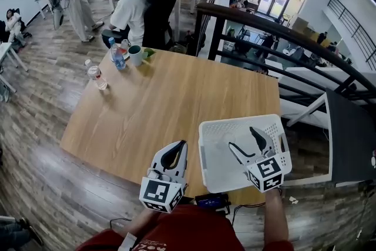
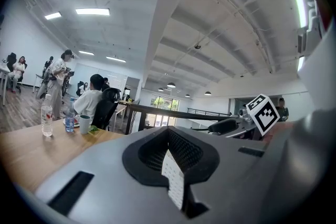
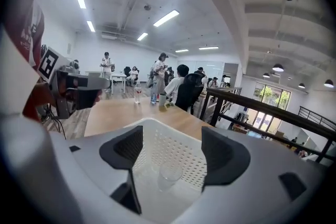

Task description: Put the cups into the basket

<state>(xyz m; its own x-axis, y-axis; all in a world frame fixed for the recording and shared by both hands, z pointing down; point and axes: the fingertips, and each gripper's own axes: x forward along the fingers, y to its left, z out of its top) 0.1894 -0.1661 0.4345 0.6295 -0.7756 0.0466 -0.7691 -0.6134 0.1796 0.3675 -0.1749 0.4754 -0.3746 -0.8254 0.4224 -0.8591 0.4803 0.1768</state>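
Head view: the left gripper [image 1: 180, 147] hangs over the near edge of the worktop [image 1: 170, 94]. The right gripper [image 1: 247, 146] is beside it, above the basket [image 1: 235, 121].
Left gripper view: the left gripper [image 2: 173, 165] has its fingers clenched together, with nothing between them. Only this view shows that plainly.
Right gripper view: the right gripper [image 3: 170, 147] has its fingers released and spread wide, gripping nothing. The basket [image 3: 185, 157] lies open below the gap.
Clear cup: the clear cup [image 3: 169, 174] sits on the basket's floor, below and between the spread fingers. It touches neither finger. Only the right gripper view shows it; in the head view the glass cannot be made out against the white plastic.
Basket: white with perforated walls. The head view places it at the near right corner of the worktop.
Marker cube: the left gripper view catches the right gripper's marker cube [image 2: 265, 113] off to its right.
Far corner: two bottles [image 1: 97, 76] and a mug [image 1: 136, 55] stand well apart from the basket, at the far left corner of the worktop.
Beyond: a seated person [image 1: 132, 6] is just past that corner, and a dark railing [image 1: 264, 26] runs along the right.
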